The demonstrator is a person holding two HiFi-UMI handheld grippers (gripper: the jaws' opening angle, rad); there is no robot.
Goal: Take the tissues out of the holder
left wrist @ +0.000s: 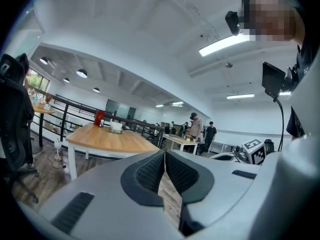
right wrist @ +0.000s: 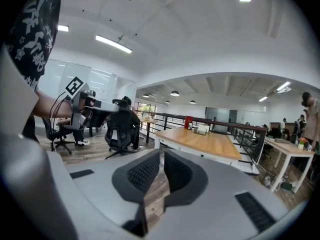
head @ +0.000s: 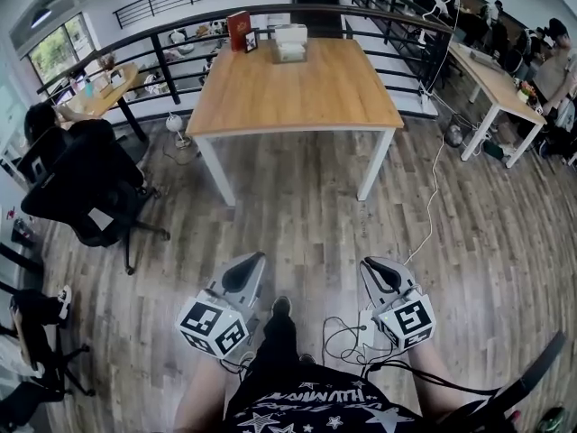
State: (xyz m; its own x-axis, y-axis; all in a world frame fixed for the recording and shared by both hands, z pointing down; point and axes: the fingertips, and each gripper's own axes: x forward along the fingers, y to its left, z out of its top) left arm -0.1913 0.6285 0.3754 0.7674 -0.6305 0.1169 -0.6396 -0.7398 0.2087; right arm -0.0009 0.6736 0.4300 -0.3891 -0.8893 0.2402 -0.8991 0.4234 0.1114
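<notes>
A clear tissue holder [head: 290, 43] with white tissues stands at the far end of the wooden table [head: 297, 93], beside a red box [head: 239, 30]. Both grippers hang low near the person's body, well short of the table. The left gripper [head: 252, 260] is shut and empty, and so is the right gripper [head: 371, 265]. In the left gripper view the pads [left wrist: 150, 171] meet, with the holder [left wrist: 116, 127] far off on the table [left wrist: 107, 140]. The right gripper view shows the same: jaws closed together, holder [right wrist: 202, 130] small on the distant table [right wrist: 207, 143].
A black office chair [head: 90, 188] stands on the wood floor at the left. A white cable [head: 433, 197] runs across the floor by the table's right leg. Behind the table is a black railing [head: 180, 34]. Another desk [head: 491, 79] with people stands at the right.
</notes>
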